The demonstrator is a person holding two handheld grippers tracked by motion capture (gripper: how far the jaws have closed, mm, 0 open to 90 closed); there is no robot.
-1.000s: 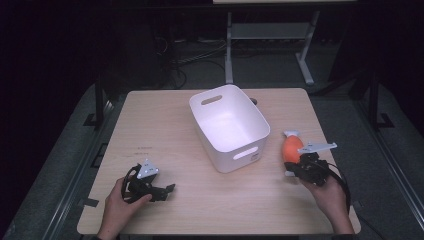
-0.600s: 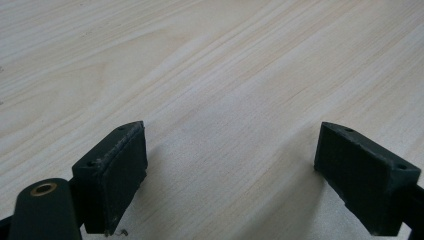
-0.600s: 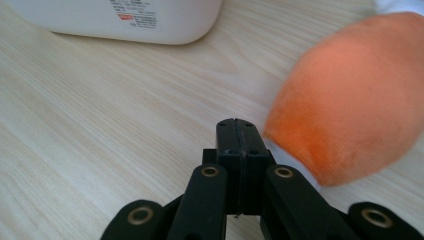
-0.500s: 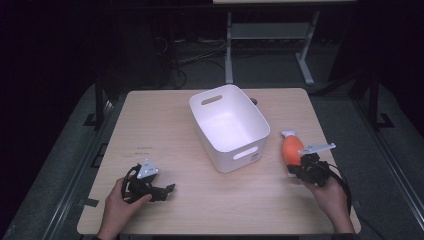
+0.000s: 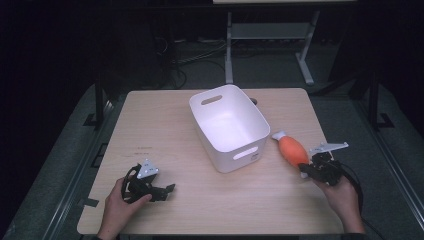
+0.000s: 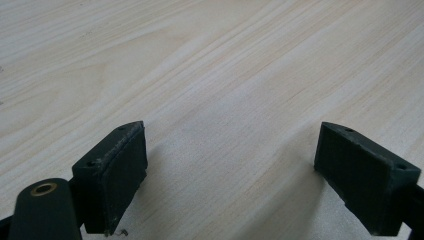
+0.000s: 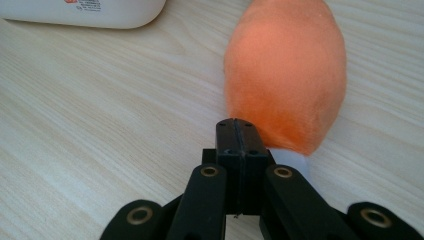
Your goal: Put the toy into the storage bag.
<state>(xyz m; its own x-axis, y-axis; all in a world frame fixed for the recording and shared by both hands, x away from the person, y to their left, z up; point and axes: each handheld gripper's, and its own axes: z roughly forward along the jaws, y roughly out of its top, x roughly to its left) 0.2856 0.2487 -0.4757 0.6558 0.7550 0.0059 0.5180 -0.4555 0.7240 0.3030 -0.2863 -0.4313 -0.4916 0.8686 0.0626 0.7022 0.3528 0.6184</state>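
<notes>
At the near edge of the wooden table [image 5: 165, 130], the person's left hand [image 5: 119, 200] rests on the surface holding the left gripper [image 5: 162, 190], whose black jaws stand wide apart with only bare wood grain between them. Over on the right side, the right hand [image 5: 341, 192] holds the right gripper [image 7: 235, 132] with its jaws pressed flat together, nothing between them, their tips right against the near end of an orange plush toy [image 7: 285, 70]. The toy lies on the table with a white end at each tip. Just beyond and beside it sits a white plastic bin [image 5: 212, 127], empty, near the table's middle.
</notes>
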